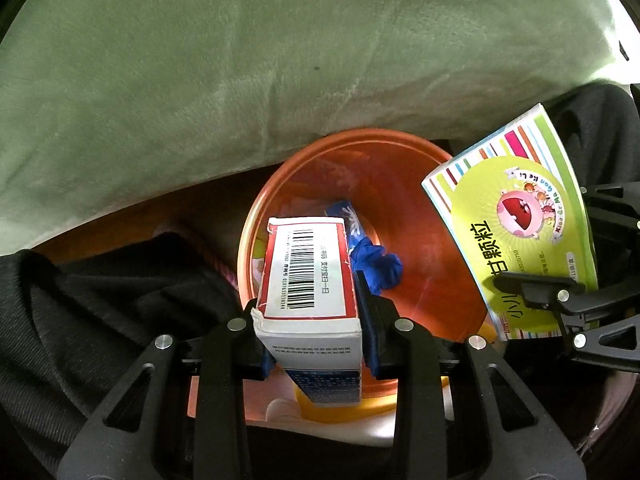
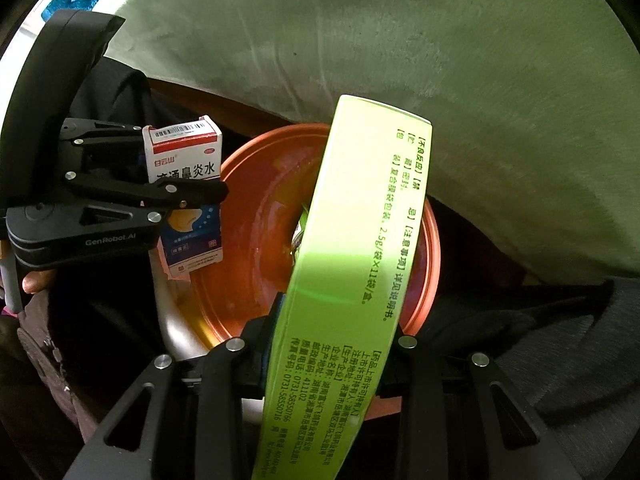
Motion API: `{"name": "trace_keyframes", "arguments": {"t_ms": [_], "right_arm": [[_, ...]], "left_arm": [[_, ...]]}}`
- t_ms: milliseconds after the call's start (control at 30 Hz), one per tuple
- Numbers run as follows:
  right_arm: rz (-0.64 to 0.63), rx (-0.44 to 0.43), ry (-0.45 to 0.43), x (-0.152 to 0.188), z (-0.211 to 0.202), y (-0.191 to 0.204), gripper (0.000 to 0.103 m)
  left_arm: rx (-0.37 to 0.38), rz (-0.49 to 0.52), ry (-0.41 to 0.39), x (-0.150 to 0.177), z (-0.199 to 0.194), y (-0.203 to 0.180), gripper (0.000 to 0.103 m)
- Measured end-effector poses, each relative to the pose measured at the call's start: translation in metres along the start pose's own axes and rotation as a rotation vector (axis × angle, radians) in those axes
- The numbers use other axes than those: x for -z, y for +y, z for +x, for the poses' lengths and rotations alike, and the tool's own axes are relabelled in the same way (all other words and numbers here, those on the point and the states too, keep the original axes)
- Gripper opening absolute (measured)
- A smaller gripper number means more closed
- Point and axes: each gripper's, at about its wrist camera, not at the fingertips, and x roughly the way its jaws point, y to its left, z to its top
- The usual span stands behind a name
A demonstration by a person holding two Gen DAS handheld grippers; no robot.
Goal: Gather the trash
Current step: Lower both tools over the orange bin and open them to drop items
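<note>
Both boxes hang over the orange bin — the left gripper clamped on the white box nearer its middle, the right gripper clamped on the green box (long axis pointing down) by its rim.

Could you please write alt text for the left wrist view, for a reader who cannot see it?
The left gripper holds a red-and-white medicine box between its jaws, above an orange bin that contains crumpled blue trash. At right, the right gripper holds a green striped medicine box; a pale green cushion fills the background.
</note>
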Motion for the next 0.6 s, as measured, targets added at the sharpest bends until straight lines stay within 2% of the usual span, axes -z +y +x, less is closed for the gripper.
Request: {"name": "trace_keyframes", "arguments": {"t_ms": [467,500,533,567,600], "right_arm": [[0.001,0.013,0.030,0.003,0.026,0.008,0.036],[0.001,0.022,0.033,0.002,0.026,0.008,0.037],[0.001,0.026,0.030,0.002,0.028,0.008,0.048],[0.003,0.027,0.026,0.002,0.027,0.009,0.054],[0.005,0.029,0.022,0.002,0.026,0.008,0.058]], "left_arm": [[0.006,0.000,0.026,-0.005,0.003,-0.001,0.032],[-0.007,-0.001,0.035,-0.006,0.005,-0.001,0.035],[-0.014,-0.003,0.050,-0.007,0.009,-0.002,0.043],[-0.016,-0.006,0.059,-0.007,0.011,-0.001,0.052],[-0.014,-0.012,0.068,-0.008,0.012,-0.001,0.055]]}}
